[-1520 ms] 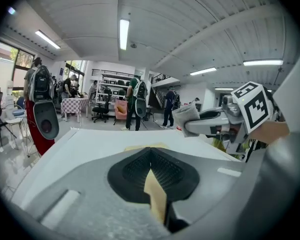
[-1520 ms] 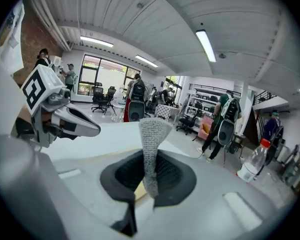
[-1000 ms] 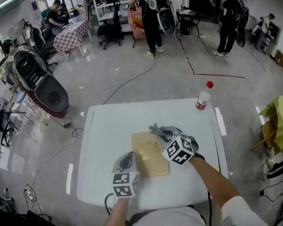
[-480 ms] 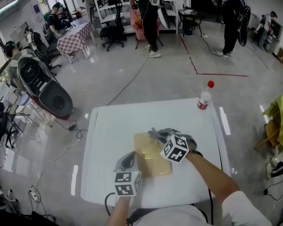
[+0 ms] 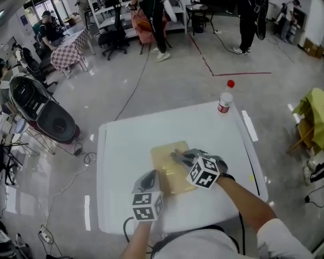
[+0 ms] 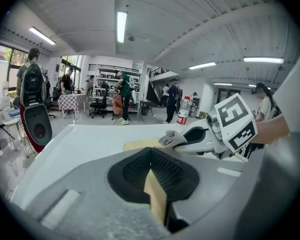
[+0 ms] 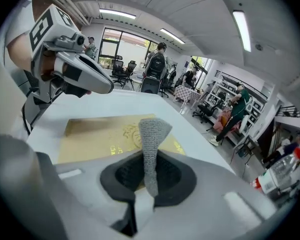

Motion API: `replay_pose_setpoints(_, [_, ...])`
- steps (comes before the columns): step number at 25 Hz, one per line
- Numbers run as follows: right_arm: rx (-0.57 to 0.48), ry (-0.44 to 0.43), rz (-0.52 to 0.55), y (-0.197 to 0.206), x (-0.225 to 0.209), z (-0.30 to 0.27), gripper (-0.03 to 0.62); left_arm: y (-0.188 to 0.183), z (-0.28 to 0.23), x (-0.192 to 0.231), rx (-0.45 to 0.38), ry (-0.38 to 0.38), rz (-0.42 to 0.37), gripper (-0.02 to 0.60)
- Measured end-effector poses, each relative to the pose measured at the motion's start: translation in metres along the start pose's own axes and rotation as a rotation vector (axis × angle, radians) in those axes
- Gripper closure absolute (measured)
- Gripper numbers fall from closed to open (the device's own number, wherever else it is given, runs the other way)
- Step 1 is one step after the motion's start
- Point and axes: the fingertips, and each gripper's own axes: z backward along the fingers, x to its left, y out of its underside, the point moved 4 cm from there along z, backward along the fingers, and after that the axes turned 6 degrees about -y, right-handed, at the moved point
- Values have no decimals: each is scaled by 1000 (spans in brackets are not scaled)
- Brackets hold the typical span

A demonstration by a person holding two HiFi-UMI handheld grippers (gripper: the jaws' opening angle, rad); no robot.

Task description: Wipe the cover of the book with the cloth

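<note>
mid-wipe, i judge: right gripper point(image 5: 183, 156) pinches the grey cloth point(image 7: 151, 134) over the gold book point(image 7: 97, 134); left gripper point(image 6: 157, 184) clamps its edge; cleaned share unclear.

- Head view: the right tongs point(image 5: 184, 158) and the cloth point(image 5: 178, 156) sit over the right side of the book point(image 5: 163, 165), so that bit of cover is hidden.
- The left tongs point(image 5: 147, 178) block the book's lower-left corner there too.
- Left gripper view: the tongs' own body hides most of the book. Only a thin tan strip and the pinched edge show.
- Right gripper view: the cloth's lower end disappears between the jaws.
- The gold print on the cover is too blurry to read.
- The bottle point(image 7: 282, 170) at the right edge is smeared, and its label is unreadable.
- The worktop point(image 5: 124, 144) has its near edge hidden behind the person's arms.
</note>
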Motion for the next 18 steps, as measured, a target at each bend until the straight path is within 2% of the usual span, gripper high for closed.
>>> replay_pose_setpoints(10, [8,8,-67,5,52,23,565,5,12,-1,5,92,-44,574])
replay_pose_setpoints(18, [14,-15,-101,7,86,37,565,7,12,6,2,118,-62,575])
